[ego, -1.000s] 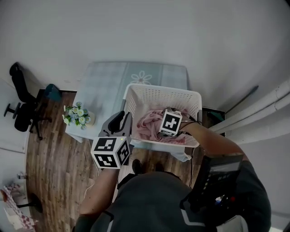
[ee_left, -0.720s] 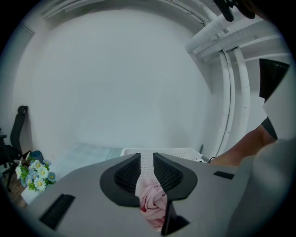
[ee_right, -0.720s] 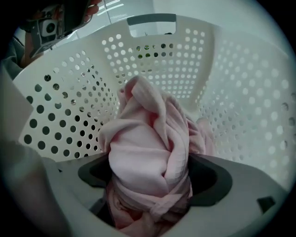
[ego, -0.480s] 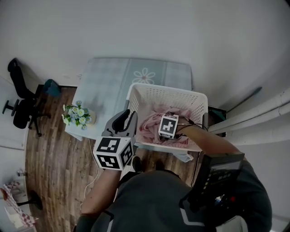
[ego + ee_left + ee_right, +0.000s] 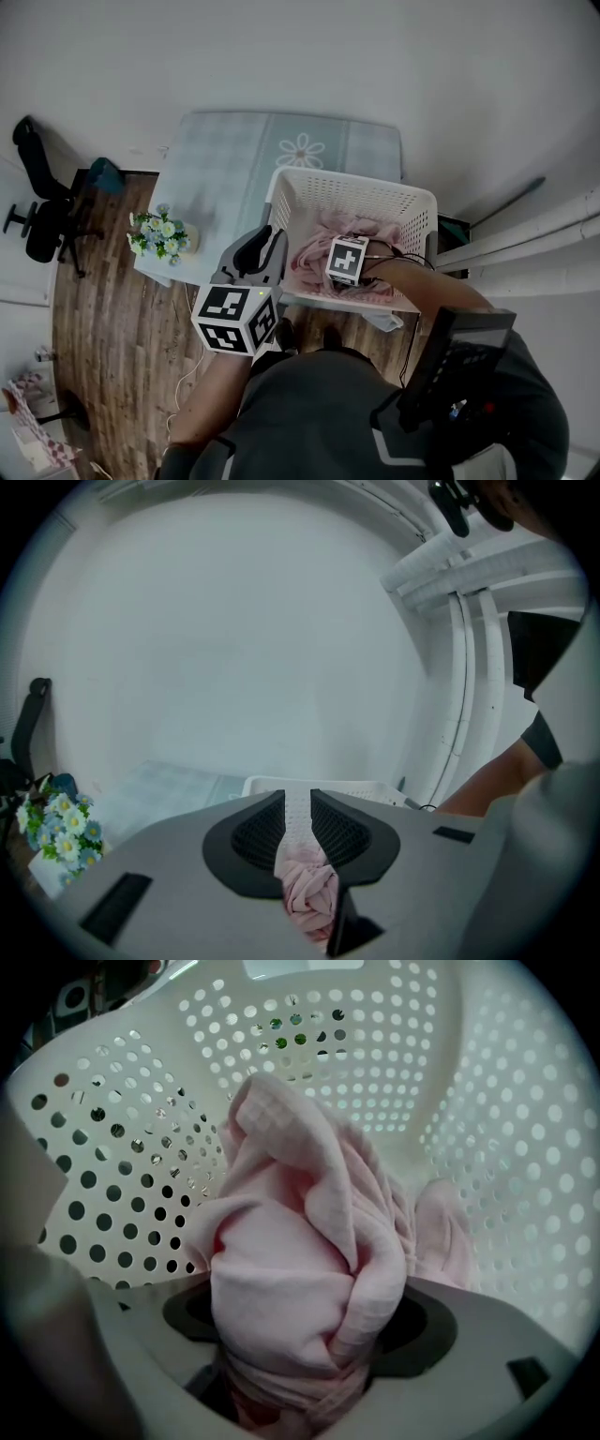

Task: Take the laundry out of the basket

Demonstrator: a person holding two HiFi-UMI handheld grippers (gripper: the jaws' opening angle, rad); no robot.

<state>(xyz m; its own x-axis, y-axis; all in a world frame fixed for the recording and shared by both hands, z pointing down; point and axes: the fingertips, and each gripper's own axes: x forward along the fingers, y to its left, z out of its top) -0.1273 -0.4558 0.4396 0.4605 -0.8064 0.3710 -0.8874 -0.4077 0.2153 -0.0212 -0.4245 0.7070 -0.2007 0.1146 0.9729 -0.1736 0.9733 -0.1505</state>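
R gripper (image 5: pixel 309 1326) clamped on laundry (image 5: pixel 281 1241) in basket (image 5: pixel 349 185) | L gripper (image 5: pixel 298 819) ajar by rim | flowers (image 5: pixel 157 236) on table (image 5: pixel 230 159)

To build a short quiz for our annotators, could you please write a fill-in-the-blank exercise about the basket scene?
The right hand-held gripper is shut on a ____ cloth.
The perforated basket is ____.
On the table beside the basket stands a bunch of ____.
Missing words: pink; white; flowers.
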